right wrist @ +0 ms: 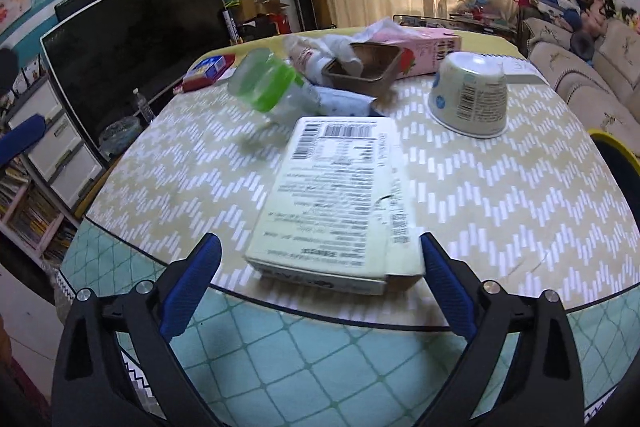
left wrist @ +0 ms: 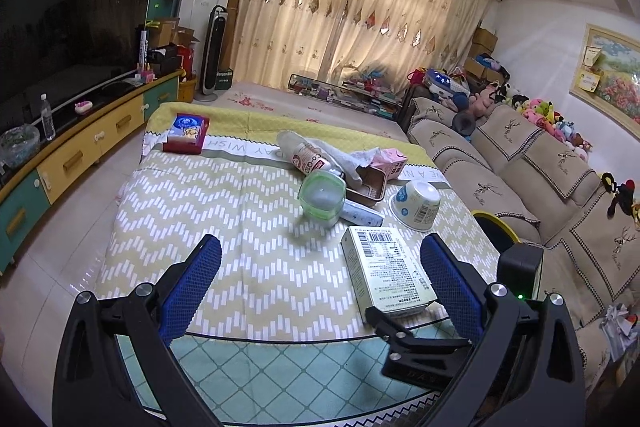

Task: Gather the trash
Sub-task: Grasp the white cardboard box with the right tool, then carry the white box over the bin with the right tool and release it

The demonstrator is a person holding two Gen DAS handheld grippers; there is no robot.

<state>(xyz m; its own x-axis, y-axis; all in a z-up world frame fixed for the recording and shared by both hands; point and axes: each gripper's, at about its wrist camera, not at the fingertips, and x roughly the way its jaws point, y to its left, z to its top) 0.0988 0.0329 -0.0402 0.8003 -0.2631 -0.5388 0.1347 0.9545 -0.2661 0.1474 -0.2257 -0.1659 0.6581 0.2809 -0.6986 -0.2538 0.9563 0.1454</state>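
Observation:
Trash lies on a table with a zigzag cloth (left wrist: 224,227). A pale green carton with barcodes (left wrist: 386,271) (right wrist: 336,199) lies at the near edge. Behind it a blurred green plastic cup (left wrist: 323,197) (right wrist: 267,81) is tilted. Farther back are an upturned white tub (left wrist: 416,203) (right wrist: 470,99), a brown tray (left wrist: 368,187) (right wrist: 362,67), a pink carton (left wrist: 390,159) (right wrist: 424,53), a plastic bottle (left wrist: 304,153) and crumpled tissue (left wrist: 344,157). My left gripper (left wrist: 320,283) is open and empty, left of the pale carton. My right gripper (right wrist: 320,283) is open, just short of that carton's near end; its body shows in the left wrist view (left wrist: 424,351).
A red and blue box (left wrist: 186,133) (right wrist: 208,69) lies at the table's far left. A TV cabinet (left wrist: 72,155) with a water bottle (left wrist: 47,117) runs along the left. A beige sofa (left wrist: 540,187) stands on the right. A yellow-rimmed bin (left wrist: 496,227) (right wrist: 616,155) sits by the table's right edge.

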